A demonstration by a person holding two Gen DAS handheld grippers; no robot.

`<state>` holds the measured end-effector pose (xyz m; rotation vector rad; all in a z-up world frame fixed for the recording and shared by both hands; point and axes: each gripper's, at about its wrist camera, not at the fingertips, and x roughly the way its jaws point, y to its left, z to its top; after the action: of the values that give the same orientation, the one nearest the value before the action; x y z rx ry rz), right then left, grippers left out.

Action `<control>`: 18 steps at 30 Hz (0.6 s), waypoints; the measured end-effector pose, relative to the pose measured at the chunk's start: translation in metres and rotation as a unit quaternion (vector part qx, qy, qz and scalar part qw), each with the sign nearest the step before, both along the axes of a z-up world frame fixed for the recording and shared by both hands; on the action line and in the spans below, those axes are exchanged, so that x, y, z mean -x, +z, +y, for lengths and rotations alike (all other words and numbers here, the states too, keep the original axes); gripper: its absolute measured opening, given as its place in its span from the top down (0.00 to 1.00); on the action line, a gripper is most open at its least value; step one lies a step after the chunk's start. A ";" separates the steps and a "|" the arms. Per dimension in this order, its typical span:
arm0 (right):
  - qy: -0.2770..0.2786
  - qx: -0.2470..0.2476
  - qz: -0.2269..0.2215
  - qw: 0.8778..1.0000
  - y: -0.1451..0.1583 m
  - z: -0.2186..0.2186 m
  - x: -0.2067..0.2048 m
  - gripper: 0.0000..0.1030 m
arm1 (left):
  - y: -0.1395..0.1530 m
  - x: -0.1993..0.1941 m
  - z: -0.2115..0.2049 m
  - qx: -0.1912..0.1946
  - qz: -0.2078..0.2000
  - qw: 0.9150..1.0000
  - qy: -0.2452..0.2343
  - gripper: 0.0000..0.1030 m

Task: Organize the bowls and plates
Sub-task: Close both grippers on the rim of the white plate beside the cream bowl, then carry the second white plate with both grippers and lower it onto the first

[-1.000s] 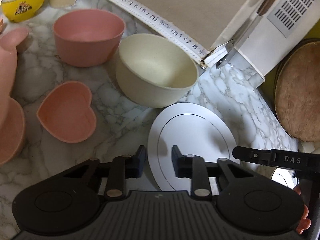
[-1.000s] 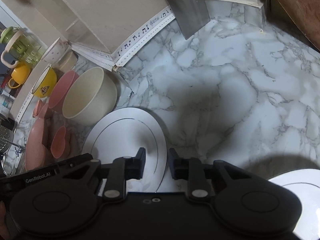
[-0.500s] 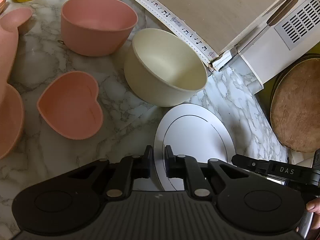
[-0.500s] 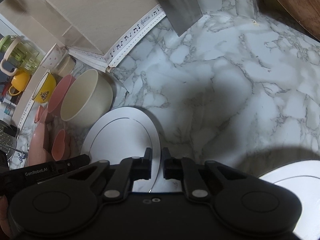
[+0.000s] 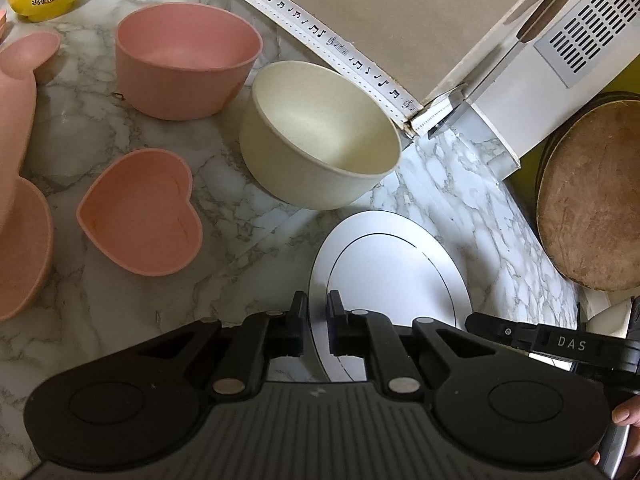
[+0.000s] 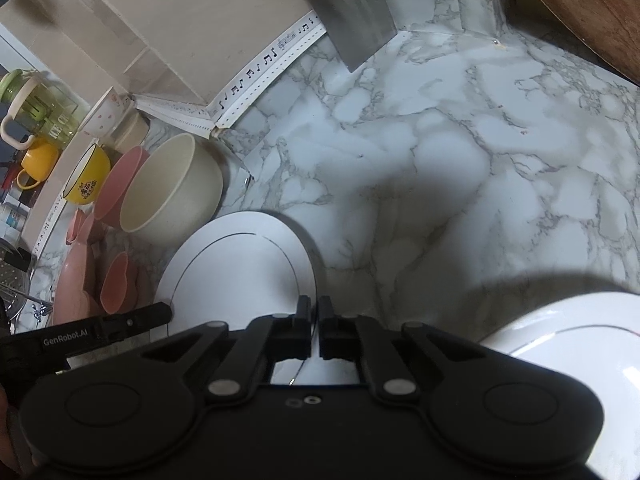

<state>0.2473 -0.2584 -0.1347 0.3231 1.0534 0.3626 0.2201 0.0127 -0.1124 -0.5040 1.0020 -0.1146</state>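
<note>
Both claws reach in low from six o'clock onto the round white flat plate (image 5: 394, 264) lying on the grey-veined marble worktop (image 6: 440, 152). The left claw (image 5: 317, 312) pinches the plate's left rim; the right claw (image 6: 316, 322) is pressed onto its right rim. A second ago both were spread wide; they have since closed. Beyond, at eleven o'clock, sit a pink heart-shaped dish (image 5: 140, 212), a cream round bowl (image 5: 320, 136) and a pink round bowl (image 5: 186, 60).
</note>
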 end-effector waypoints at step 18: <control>-0.078 -0.026 -0.028 0.996 0.034 -0.047 0.051 0.96 | 0.029 0.007 -0.040 0.006 -0.029 0.997 -0.066 0.91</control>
<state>0.1960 -0.3049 -0.1007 0.4374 0.9583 0.2571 0.2131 -0.0272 -0.0830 -0.4437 0.9781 -0.2515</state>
